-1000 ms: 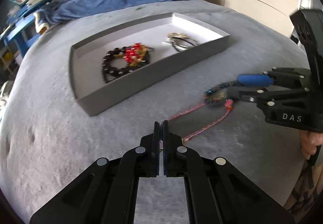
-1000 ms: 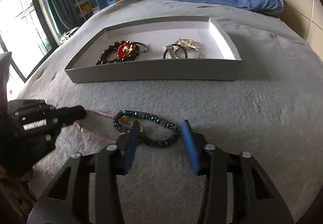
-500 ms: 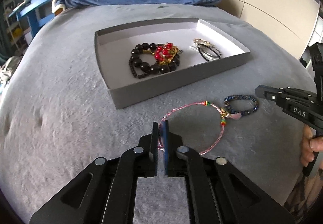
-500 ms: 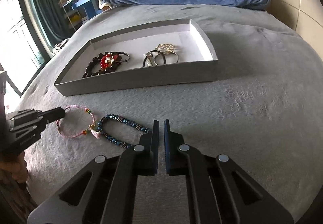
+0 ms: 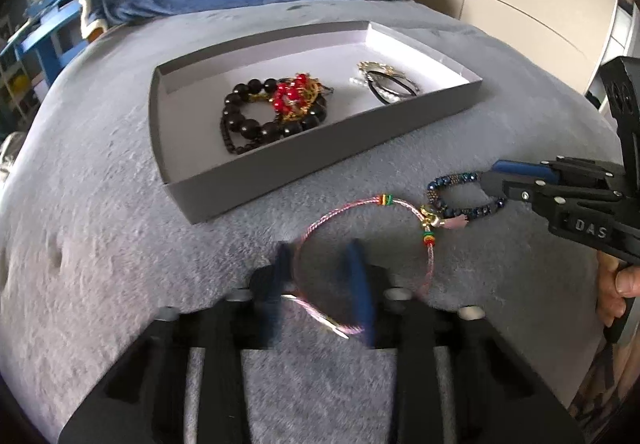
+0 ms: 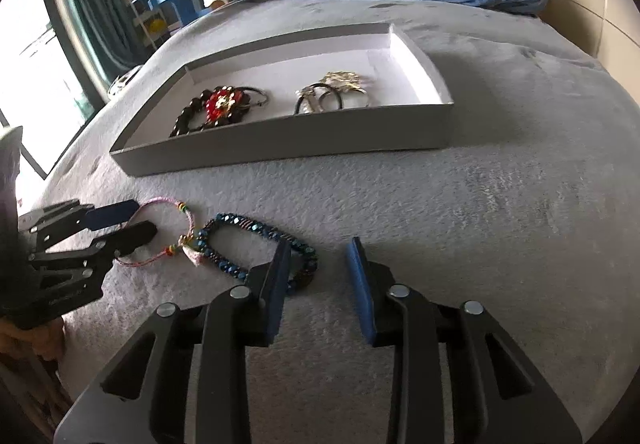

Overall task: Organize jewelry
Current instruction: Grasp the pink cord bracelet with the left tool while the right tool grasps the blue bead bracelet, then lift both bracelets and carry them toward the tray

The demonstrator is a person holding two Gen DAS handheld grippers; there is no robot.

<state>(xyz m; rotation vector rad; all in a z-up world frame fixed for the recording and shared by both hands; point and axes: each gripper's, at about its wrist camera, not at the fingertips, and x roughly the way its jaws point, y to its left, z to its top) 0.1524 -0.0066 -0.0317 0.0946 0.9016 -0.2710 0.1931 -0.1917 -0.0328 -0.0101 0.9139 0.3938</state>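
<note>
Right wrist view: both grippers, right gripper (image 6: 318,276) and left gripper (image 5: 320,284), released; the limp, light pink cord bracelet (image 5: 360,240) and heavier blue bead bracelet (image 6: 256,244) probably pinch best across one strand.

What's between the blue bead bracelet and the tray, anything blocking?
Nothing visible lies on the blanket between the blue bead bracelet and the tray. Only the tray's near wall has to be cleared. The pink cord bracelet touches it on the left, so it may drag along.

Black angular gripper (image 6: 316,276) with blue finger pads (image 6: 360,284), silver screws, "DAS" lettering; bare fingers of a hand (image 5: 616,292) grip its handle.
</note>
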